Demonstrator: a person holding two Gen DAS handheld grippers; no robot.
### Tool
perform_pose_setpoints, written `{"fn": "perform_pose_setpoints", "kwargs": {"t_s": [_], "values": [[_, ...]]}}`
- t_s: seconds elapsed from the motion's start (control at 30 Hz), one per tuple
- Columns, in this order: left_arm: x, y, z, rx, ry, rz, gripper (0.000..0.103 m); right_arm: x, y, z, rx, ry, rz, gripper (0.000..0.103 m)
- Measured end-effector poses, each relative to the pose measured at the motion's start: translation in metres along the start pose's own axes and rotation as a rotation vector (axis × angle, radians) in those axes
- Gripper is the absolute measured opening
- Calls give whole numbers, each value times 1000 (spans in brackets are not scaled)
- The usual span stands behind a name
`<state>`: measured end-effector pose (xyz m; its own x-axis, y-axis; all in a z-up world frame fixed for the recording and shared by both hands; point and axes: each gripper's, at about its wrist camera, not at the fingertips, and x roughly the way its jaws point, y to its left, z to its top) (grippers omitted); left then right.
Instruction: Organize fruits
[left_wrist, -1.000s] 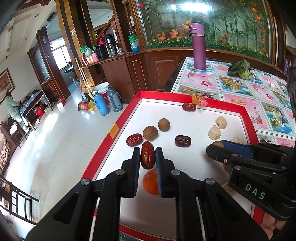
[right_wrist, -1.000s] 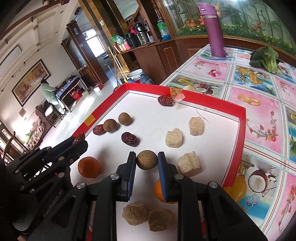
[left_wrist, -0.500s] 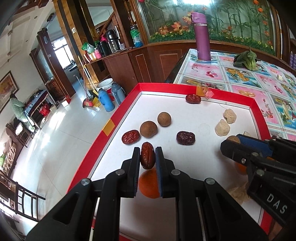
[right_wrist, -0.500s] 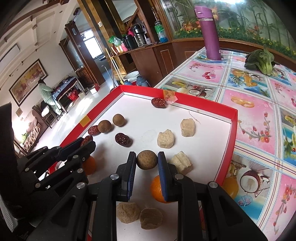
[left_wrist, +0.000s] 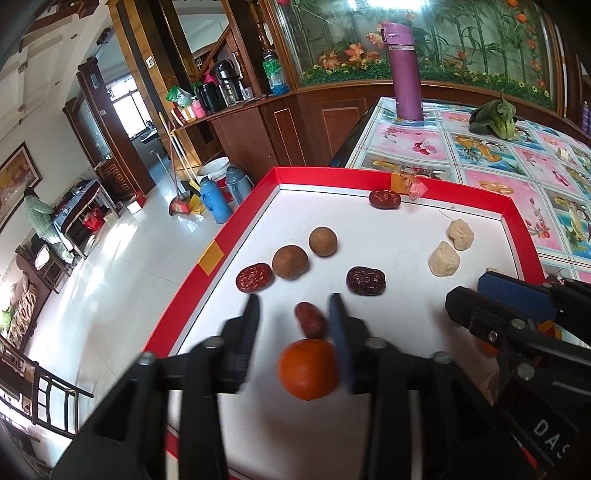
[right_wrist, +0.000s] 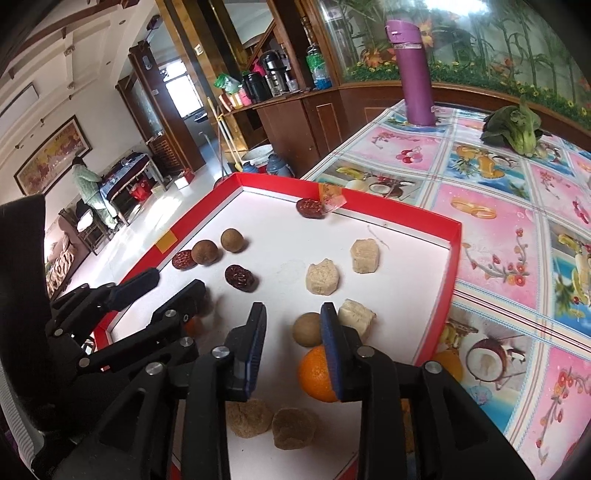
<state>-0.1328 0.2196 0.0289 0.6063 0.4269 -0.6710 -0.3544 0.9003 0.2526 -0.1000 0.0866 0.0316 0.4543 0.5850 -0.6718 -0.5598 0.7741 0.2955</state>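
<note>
The red-rimmed tray (left_wrist: 461, 194) with its white floor lay at the corner of a table covered by a fruit-printed cloth (right_wrist: 491, 177), where a purple flask (left_wrist: 404, 70) and a leafy green vegetable (right_wrist: 515, 127) stood farther back. Beyond were dark wooden cabinets and a glossy white tiled floor (a person stood far off by a table). The left gripper (left_wrist: 293, 314) had its fingers spread wide, holding nothing; a red date (left_wrist: 310, 319) lay between them, an orange (left_wrist: 308, 369) just beside it. The right gripper (right_wrist: 293, 325) was likewise spread wide, a brown longan (right_wrist: 307, 329) lying against its right finger.
</note>
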Motion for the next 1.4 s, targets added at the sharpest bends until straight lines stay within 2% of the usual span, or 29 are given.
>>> {"fn": "perform_pose_setpoints", "kwargs": {"t_s": [0.07,0.23,0.33,0.4,0.53,0.73,0.8,0.87,1.03,1.17,1.4], "values": [[-4,0,0,1,-18,5,52,-3,-3,-1,9,-7,10,36],[-19,1,3,0,-61,5,66,-20,-7,-2,17,-55,11,37],[-31,0,5,2,-88,-2,72,-34,-9,-3,10,-92,-9,39],[-40,0,5,-2,-104,-7,80,-46,-10,-3,4,-119,-25,41],[-59,2,6,-16,-140,-13,87,-69,-11,-5,-19,-170,-60,46],[-87,7,6,-39,-183,-17,94,-108,-5,-12,-55,-255,-109,58],[-95,11,7,-58,-196,-22,99,-118,0,-15,-71,-279,-123,64],[-104,15,7,-78,-205,-26,103,-127,5,-19,-84,-308,-141,75],[-122,27,7,-123,-214,-21,103,-147,18,-26,-105,-367,-161,81],[-140,35,4,-137,-252,23,103,-157,26,-28,-109,-395,-156,85],[-165,48,1,-187,-297,22,103,-172,34,-32,-118,-438,-174,85]]}}
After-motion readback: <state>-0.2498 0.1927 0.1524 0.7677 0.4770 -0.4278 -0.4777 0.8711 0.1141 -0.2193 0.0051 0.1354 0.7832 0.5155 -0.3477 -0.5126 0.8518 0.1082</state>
